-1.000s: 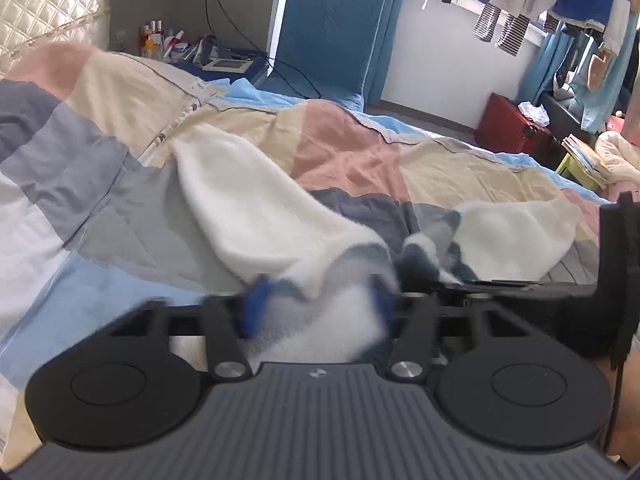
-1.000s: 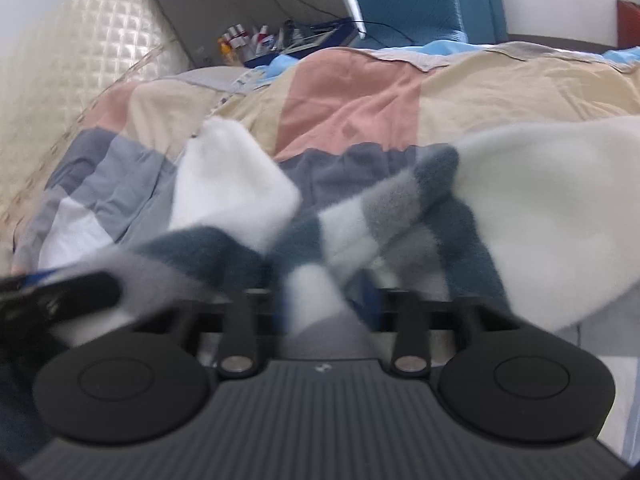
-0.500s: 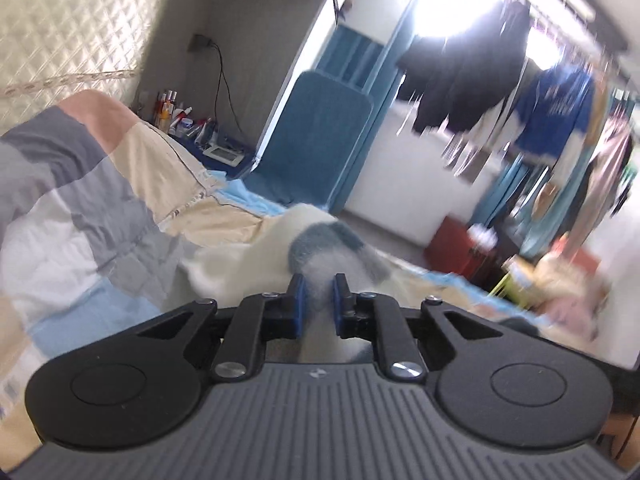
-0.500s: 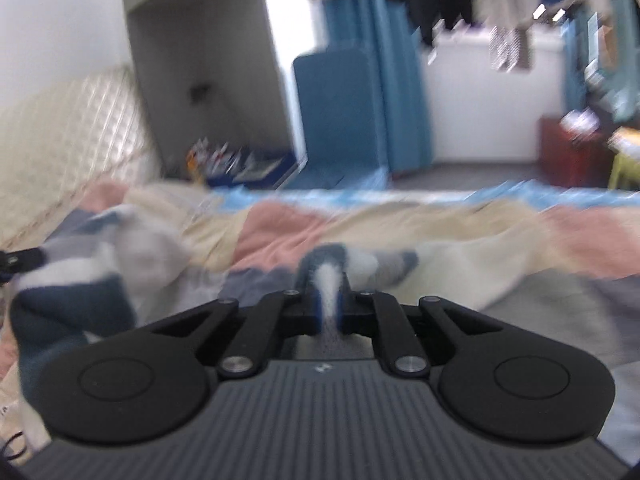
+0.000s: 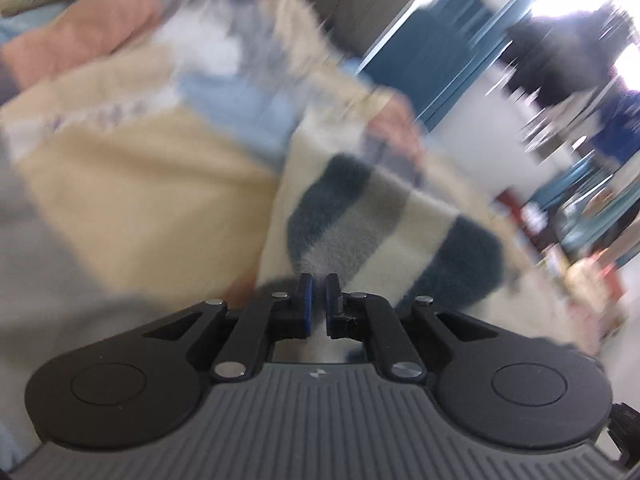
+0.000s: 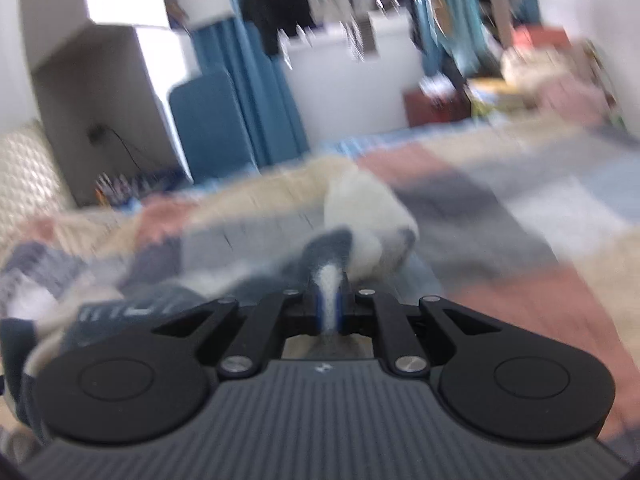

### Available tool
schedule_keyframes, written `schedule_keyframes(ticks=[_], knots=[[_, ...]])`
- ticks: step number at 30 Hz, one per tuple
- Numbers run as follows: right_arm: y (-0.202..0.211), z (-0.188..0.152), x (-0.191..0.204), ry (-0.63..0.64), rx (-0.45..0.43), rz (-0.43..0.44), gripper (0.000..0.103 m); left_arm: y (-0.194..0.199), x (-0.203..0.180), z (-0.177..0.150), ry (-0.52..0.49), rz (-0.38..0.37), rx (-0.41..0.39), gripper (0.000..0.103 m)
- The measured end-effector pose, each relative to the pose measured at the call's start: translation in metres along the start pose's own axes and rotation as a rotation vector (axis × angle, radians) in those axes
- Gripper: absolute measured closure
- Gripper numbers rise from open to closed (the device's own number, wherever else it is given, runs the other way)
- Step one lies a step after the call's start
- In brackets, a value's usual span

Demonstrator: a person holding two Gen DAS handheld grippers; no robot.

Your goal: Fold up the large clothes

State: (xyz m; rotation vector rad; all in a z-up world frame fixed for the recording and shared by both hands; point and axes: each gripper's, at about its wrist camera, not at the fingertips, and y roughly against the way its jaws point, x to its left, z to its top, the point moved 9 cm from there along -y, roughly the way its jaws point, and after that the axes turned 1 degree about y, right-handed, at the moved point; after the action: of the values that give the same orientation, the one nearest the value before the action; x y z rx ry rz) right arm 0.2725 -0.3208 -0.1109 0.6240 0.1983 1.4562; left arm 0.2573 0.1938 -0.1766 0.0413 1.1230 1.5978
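Patchwork quilt [image 6: 500, 216] in beige, pink, grey and pale blue covers the whole bed, crumpled toward the quilted headboard [image 6: 24, 184]. Across it lies the fleece garment [image 5: 380, 220], cream with dark teal and grey stripes, stretched between both tools. The left gripper [image 5: 316, 300] has just closed its jaws to a narrow slit on a fleece edge; the right gripper [image 6: 329, 300] pinches a white fold of it tight. Beyond the bed stand a blue chair [image 6: 212, 124], blue curtains [image 6: 260, 92], and clothes [image 6: 272, 8] hanging at the bright window, all blurred.
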Motion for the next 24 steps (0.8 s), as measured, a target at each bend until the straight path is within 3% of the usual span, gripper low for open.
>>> schedule_keyframes(ticks=[5,8,11,13,14,16,18,21,24], knots=[[-0.024,-0.049,-0.032,-0.127,0.178,-0.033,0.092,-0.005,0.007,-0.017,-0.057,0.12,0.036,0.096],[-0.028,-0.066,-0.039,-0.193,0.226,-0.033,0.091,0.002,0.0,-0.022,-0.081,0.108,0.008,0.095],[-0.022,-0.062,-0.035,-0.194,0.198,-0.016,0.089,0.01,-0.002,-0.015,-0.09,0.098,-0.016,0.09],[-0.014,-0.061,-0.034,-0.187,0.18,-0.009,0.088,0.019,-0.004,-0.006,-0.089,0.083,-0.049,0.069],[-0.011,-0.06,-0.034,-0.183,0.171,-0.004,0.087,0.026,-0.007,-0.003,-0.092,0.075,-0.075,0.051],[-0.004,-0.053,-0.032,-0.184,0.147,0.005,0.077,0.044,-0.016,0.008,-0.129,0.063,-0.178,0.048],[0.003,-0.046,-0.029,-0.178,0.106,0.033,0.049,0.06,-0.027,0.016,-0.183,0.062,-0.273,0.047],[0.015,-0.033,-0.024,-0.138,0.033,0.042,0.043,0.071,-0.05,0.022,-0.257,-0.008,-0.326,0.046],[0.022,-0.021,-0.018,-0.106,-0.042,0.039,0.043,0.068,-0.077,0.018,-0.302,-0.09,-0.309,0.046]])
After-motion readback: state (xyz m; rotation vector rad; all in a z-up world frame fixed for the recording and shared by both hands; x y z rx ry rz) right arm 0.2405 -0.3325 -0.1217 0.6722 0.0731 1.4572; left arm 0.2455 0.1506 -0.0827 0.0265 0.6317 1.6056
